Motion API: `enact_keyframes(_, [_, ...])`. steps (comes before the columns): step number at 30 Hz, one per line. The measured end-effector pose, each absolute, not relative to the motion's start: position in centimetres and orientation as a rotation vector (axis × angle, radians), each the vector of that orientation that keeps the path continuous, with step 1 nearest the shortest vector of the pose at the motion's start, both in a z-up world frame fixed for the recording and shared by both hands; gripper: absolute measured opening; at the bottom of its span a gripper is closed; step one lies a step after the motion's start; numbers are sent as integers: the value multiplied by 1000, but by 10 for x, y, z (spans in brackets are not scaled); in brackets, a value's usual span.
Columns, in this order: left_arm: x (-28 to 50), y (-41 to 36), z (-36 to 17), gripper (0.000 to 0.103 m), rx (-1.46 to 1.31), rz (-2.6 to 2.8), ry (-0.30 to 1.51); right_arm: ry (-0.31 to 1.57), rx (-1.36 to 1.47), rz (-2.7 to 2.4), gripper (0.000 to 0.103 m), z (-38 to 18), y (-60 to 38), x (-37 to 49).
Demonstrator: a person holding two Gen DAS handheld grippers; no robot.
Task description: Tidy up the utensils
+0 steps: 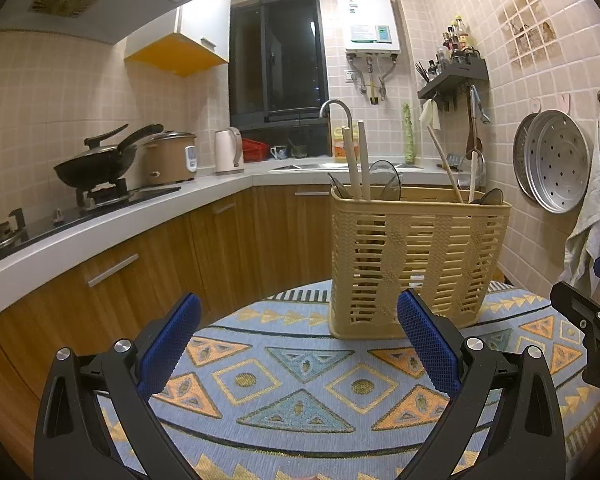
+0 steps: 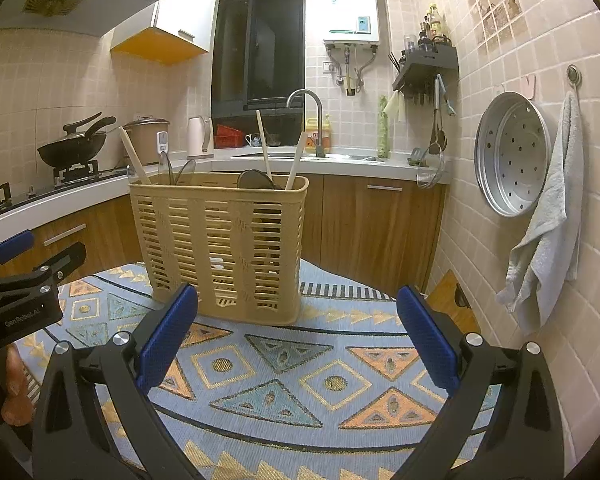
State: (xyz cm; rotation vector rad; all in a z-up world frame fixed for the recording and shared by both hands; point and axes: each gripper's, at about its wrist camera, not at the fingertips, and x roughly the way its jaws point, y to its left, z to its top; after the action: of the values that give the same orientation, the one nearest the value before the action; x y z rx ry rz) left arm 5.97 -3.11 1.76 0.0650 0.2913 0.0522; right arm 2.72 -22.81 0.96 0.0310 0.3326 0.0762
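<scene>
Both the left gripper (image 1: 299, 344) and right gripper (image 2: 298, 338) gape wide and empty over the patterned cloth-covered worktop (image 1: 300, 384), while the beige slotted plastic basket (image 1: 416, 256) at one o'clock already holds the wooden-handled utensils (image 1: 356, 160), so sorting seems largely done.

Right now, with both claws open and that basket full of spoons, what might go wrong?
The basket stands tall near the far edge of the patterned cloth; a sideways nudge might tip it. The long wooden handles lean out over the rim and could snag the left gripper or right gripper reaching in.
</scene>
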Motion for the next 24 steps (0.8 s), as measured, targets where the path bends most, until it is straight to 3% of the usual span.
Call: enact_keyframes(24, [61, -29, 18, 95, 60, 61, 296, 337, 37, 79, 95, 9, -229, 28])
